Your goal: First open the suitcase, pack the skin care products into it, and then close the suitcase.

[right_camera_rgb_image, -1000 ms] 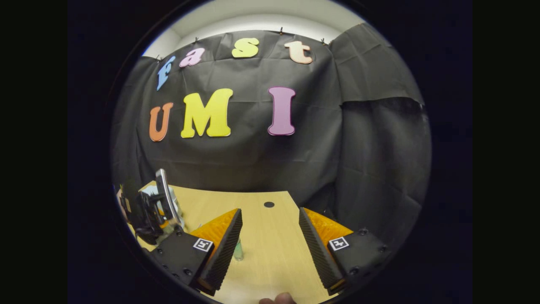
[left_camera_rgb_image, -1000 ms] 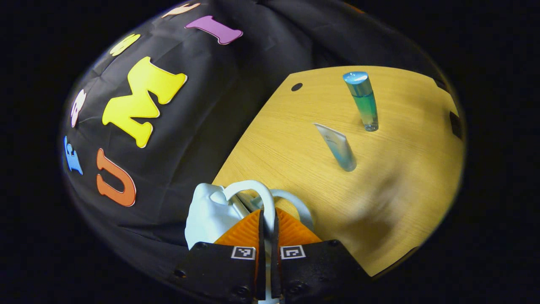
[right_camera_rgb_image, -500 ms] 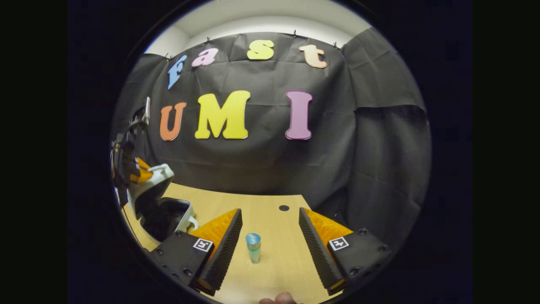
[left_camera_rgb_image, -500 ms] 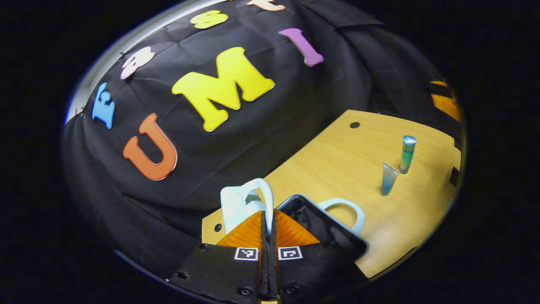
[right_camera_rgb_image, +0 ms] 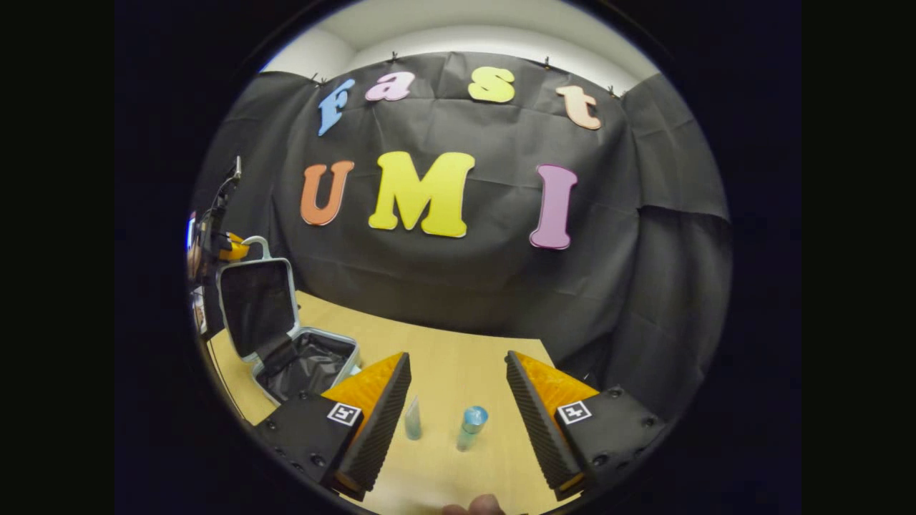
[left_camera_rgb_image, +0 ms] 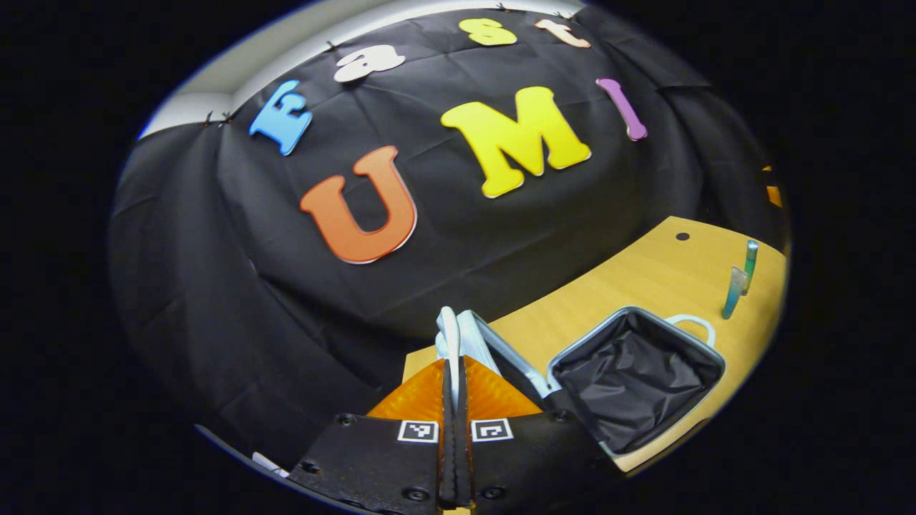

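- Left hand-held gripper pinches the lid handle of the suitcase; lid raised, handle mostly hidden.
- Right hand-held gripper spread; tube and bottle stand on the bench right of the suitcase.

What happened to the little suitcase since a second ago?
The left gripper, shut on the lid handle, swung the suitcase lid up until it stands open. The tube and bottle stayed upright on the table; the right gripper stayed open.
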A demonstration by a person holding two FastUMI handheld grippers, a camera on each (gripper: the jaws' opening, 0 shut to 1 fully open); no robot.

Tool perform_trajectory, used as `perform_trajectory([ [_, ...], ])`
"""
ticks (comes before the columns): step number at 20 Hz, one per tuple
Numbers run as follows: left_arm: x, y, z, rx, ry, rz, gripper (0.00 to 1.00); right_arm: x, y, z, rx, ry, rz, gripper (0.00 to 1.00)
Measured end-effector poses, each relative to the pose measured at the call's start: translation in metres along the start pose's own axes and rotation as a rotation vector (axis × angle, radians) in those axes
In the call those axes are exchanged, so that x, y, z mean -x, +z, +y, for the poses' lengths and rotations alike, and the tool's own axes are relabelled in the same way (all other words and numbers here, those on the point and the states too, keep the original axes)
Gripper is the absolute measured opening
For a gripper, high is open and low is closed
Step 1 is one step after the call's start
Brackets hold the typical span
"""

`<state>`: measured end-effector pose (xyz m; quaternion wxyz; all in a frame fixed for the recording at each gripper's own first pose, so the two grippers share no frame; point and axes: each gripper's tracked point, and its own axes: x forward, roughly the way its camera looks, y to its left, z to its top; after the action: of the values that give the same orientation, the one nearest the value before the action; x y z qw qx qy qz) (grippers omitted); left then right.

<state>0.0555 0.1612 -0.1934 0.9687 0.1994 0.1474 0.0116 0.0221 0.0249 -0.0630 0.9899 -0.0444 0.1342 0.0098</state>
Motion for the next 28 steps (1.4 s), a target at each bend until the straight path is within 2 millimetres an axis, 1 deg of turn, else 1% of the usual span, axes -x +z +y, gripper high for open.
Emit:
perform_trajectory([
  [1,-0.008,-0.017,0.016,0.042,0.007,0.016,0.02,-0.001,0.0,0.006,0.007,0.002,0.009,0.81],
  [3,-0.023,-0.064,0.037,0.148,0.008,0.059,0.02,-0.001,-0.003,0.02,0.026,0.009,0.031,0.81],
  [4,-0.037,-0.09,0.049,0.202,0.004,0.075,0.02,-0.001,-0.003,0.028,0.036,0.017,0.042,0.81],
  [6,-0.061,-0.135,0.05,0.291,-0.02,0.116,0.03,-0.002,-0.006,0.042,0.06,0.031,0.052,0.81],
  [8,-0.078,-0.18,0.044,0.387,-0.059,0.158,0.03,-0.004,-0.011,0.053,0.093,0.037,0.078,0.81],
  [10,-0.083,-0.218,0.032,0.453,-0.092,0.219,0.03,-0.004,-0.014,0.061,0.11,0.044,0.095,0.81],
  [11,-0.084,-0.229,0.026,0.465,-0.105,0.242,0.03,-0.005,-0.014,0.062,0.116,0.041,0.101,0.81],
  [12,-0.087,-0.238,0.025,0.476,-0.114,0.249,0.03,-0.006,-0.015,0.064,0.117,0.039,0.106,0.82],
  [15,-0.092,-0.249,0.024,0.509,-0.112,0.251,0.03,-0.009,-0.016,0.074,0.121,0.045,0.116,0.81],
  [18,-0.094,-0.265,0.018,0.553,-0.09,0.27,0.04,-0.008,-0.015,0.082,0.141,0.064,0.11,0.81],
  [19,-0.094,-0.263,0.021,0.578,-0.079,0.244,0.06,-0.008,-0.013,0.081,0.149,0.065,0.104,0.81],
  [20,-0.098,-0.267,0.021,0.594,-0.066,0.243,0.08,-0.006,-0.011,0.077,0.153,0.063,0.099,0.81],
  [21,-0.097,-0.271,0.024,0.598,-0.045,0.254,0.11,-0.006,-0.011,0.073,0.15,0.059,0.096,0.81],
  [22,-0.094,-0.272,0.027,0.594,-0.025,0.259,0.2,-0.004,-0.01,0.071,0.148,0.057,0.094,0.81],
  [23,-0.093,-0.273,0.029,0.583,-0.013,0.263,0.24,-0.003,-0.011,0.067,0.147,0.051,0.095,0.81],
  [24,-0.089,-0.271,0.035,0.571,0.007,0.263,0.22,-0.003,-0.013,0.063,0.142,0.047,0.099,0.81],
  [25,-0.086,-0.265,0.039,0.562,0.013,0.256,0.4,-0.003,-0.014,0.061,0.135,0.049,0.105,0.81],
  [26,-0.077,-0.258,0.041,0.547,0.011,0.25,0.57,-0.003,-0.016,0.059,0.135,0.054,0.109,0.81],
  [27,-0.065,-0.248,0.045,0.527,0.012,0.239,0.74,-0.004,-0.017,0.055,0.133,0.054,0.11,0.81],
  [28,-0.058,-0.234,0.051,0.503,0.025,0.214,0.92,-0.004,-0.017,0.052,0.124,0.058,0.108,0.81],
])
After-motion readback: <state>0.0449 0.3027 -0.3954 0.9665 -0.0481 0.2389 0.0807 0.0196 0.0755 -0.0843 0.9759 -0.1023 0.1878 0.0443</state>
